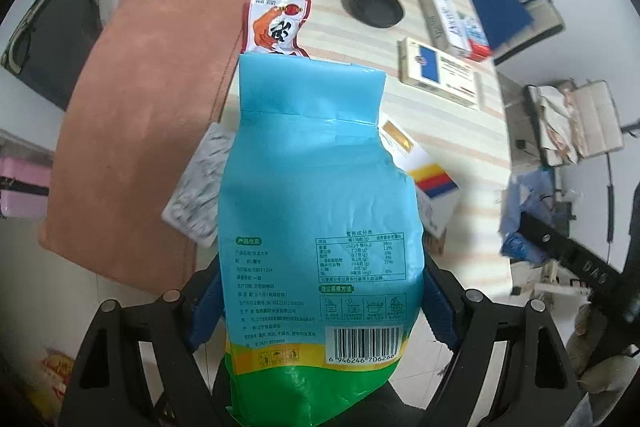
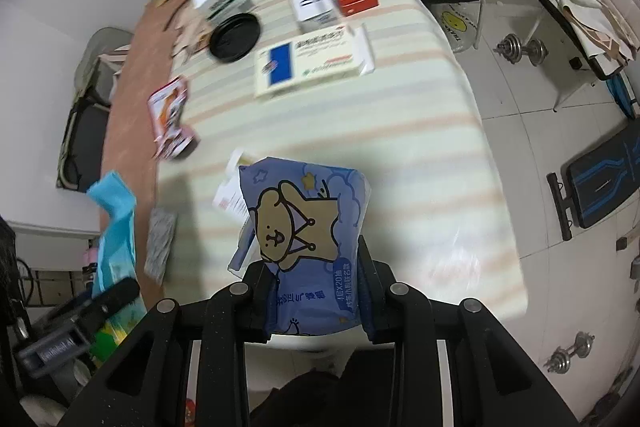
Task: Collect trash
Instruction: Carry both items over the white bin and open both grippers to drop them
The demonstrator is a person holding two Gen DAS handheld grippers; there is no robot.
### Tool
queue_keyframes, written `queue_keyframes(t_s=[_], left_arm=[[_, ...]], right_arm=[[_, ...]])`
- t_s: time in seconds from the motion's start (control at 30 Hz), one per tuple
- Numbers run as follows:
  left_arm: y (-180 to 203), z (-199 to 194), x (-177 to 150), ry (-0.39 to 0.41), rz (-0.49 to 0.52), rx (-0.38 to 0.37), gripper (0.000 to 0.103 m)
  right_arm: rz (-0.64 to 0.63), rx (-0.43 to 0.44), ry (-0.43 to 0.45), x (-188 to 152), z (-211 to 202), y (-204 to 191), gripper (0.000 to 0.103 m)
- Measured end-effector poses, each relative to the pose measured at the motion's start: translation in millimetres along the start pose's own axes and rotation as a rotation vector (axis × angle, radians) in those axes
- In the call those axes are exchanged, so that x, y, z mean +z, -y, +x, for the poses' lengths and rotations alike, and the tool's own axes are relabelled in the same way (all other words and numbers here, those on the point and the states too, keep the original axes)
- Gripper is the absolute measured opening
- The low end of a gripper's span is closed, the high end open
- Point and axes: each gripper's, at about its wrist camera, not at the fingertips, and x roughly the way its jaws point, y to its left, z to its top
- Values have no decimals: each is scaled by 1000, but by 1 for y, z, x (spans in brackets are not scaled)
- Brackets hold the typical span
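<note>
left wrist, blue bag (image 1: 316, 211) upright, lengthwise

A blue rice bag (image 1: 316, 211), open-topped and upright, is clamped in the left gripper (image 1: 320, 307); a purple tissue pack (image 2: 308, 227) is gripped in the right gripper (image 2: 318, 299).

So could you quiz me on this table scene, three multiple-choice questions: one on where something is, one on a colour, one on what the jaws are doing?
1. Where is the black round lid?
A. on the floor
B. on the striped tablecloth
C. in a gripper

2. Main colour of the bag in the left gripper?
A. light blue
B. red
C. black

3. The right gripper is:
A. open, holding nothing
B. shut on the bear-print tissue pack
C. out of view

Answers: B, it lies on the cloth beside the cartons; A, blue above a green bottom; B, jaws clamp both sides of the pack.
</note>
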Motion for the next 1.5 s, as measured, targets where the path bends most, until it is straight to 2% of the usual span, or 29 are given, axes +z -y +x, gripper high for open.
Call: queue_keyframes(t_s=[0.1, 0.17, 0.3, 0.4, 0.47, 0.57, 0.7, 0.83, 0.97, 1.0, 1.03, 1.07, 1.13, 1.17, 1.23, 1.33, 1.37, 1.43, 1.5], left_arm=[[-24, -2, -32, 11, 49, -36, 82], [-42, 15, -63, 6, 81, -56, 82], [-80, 36, -110, -56, 126, -76, 82], [-97, 56, -140, -132, 120, -83, 82], [-112, 85, -162, -194, 114, -90, 82], [-131, 134, -186, -256, 95, -101, 82], [-158, 230, -205, -326, 42, -99, 82], [-181, 330, -216, -400, -8, -123, 82], [-201, 405, -226, -446, -52, -131, 86], [-205, 419, -228, -448, -50, -123, 92], [-208, 430, -231, -449, -46, -111, 99], [-211, 437, -233, -446, -43, -102, 100], [-215, 448, -240, -431, -40, -72, 100], [-218, 450, -242, -424, -40, -58, 100], [-219, 449, -248, -384, -28, -11, 100], [-224, 435, -252, -300, 6, 73, 100], [-225, 432, -255, -282, 25, 114, 100], [-217, 427, -261, -273, 64, 188, 100], [-216, 422, -266, -281, 70, 218, 100]], right_arm=[[9, 7, 19, -51, -13, -12, 33], [30, 9, 19, -89, -15, -18, 33], [108, 12, -7, -173, 5, -22, 33], [154, 8, -74, -228, 39, -18, 33], [180, 5, -118, -261, 70, -13, 33], [206, 6, -165, -297, 119, -3, 33], [234, 17, -235, -337, 209, 16, 33], [219, 20, -279, -366, 307, 32, 33], [187, 45, -337, -384, 384, 44, 35], [173, 48, -352, -388, 403, 45, 35], [163, 51, -359, -390, 415, 48, 42], [152, 48, -362, -394, 430, 50, 48], [140, 44, -367, -399, 448, 53, 67], [136, 36, -367, -399, 454, 53, 72], [125, 0, -365, -402, 461, 55, 95], [73, -103, -343, -410, 461, 55, 101], [61, -126, -341, -398, 466, 53, 101], [29, -177, -339, -398, 461, 49, 101], [-5, -222, -337, -400, 456, 41, 101]])
